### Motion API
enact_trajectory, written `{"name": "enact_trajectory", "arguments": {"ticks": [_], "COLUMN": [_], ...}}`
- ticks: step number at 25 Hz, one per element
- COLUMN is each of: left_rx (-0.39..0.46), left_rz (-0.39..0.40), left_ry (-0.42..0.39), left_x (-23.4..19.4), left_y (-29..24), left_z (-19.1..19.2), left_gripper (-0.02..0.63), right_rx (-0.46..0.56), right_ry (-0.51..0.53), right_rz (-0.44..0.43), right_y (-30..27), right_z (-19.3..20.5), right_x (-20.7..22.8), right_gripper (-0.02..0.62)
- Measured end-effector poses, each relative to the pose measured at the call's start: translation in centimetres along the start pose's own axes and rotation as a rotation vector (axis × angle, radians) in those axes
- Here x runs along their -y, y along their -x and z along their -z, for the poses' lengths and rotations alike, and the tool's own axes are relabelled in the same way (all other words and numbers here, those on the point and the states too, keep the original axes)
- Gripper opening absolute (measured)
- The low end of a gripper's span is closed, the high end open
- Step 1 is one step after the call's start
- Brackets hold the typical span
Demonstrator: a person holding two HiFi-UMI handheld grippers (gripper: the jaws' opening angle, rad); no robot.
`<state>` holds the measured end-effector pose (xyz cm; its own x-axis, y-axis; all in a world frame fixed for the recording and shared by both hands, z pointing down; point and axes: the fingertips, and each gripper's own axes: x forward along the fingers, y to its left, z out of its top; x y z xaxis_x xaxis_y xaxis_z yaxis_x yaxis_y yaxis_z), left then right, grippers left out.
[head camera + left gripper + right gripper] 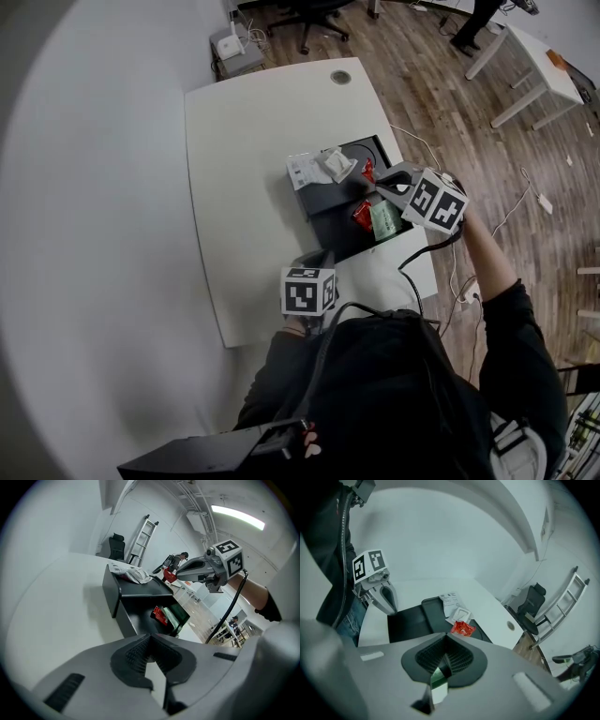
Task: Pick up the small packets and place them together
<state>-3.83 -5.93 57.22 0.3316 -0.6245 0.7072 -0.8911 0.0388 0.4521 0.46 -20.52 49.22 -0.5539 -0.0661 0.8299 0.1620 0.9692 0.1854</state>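
Observation:
My right gripper (pixel 377 176) (pixel 177 575) (pixel 445 638) hovers over the black box's raised lid (pixel 323 199), jaws shut on a small red packet (pixel 368 171) (pixel 168 575) (pixel 462 628) that sticks out past the fingertips. In the box's lower open compartment a second red packet (pixel 362 216) (pixel 161 614) lies beside a green packet (pixel 384 222) (pixel 176 616). A crumpled white packet (pixel 337 165) (pixel 459 614) rests on the lid. My left gripper (pixel 323 255) (pixel 150 637) is shut and empty, low over the table in front of the box.
The box stands near the right edge of a white table (pixel 253 141); a printed paper slip (pixel 303 169) lies on its lid. A cable hole (pixel 340 77) is at the table's far end. Cables trail on the wooden floor (pixel 441 112) at the right.

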Motion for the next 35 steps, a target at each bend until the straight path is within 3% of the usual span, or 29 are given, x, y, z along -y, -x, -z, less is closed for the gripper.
{"name": "enact_trajectory", "arguments": {"ticks": [9,22,30,35], "left_rx": [-0.004,-0.004,-0.003,-0.006], "left_rz": [-0.004,-0.005,-0.009,-0.006], "left_ry": [-0.001,0.002,-0.003,-0.005], "left_x": [0.0,0.0,0.0,-0.1], "left_y": [0.0,-0.2,-0.3,-0.4], "left_z": [-0.1,-0.2,-0.4,-0.6], "left_gripper": [0.0,0.0,0.0,0.0], "right_rx": [-0.005,-0.056,-0.044,-0.056], "right_ry": [-0.062,-0.065,-0.153,-0.173], "right_rz": [0.094,0.071,0.044,0.0], "right_y": [-2.2,-5.3,-6.2,-6.3], "right_z": [0.6,1.4,1.5,1.7], "right_x": [5.3,5.7,5.5,5.2], "right_gripper": [0.003,0.003,0.009,0.098]}}
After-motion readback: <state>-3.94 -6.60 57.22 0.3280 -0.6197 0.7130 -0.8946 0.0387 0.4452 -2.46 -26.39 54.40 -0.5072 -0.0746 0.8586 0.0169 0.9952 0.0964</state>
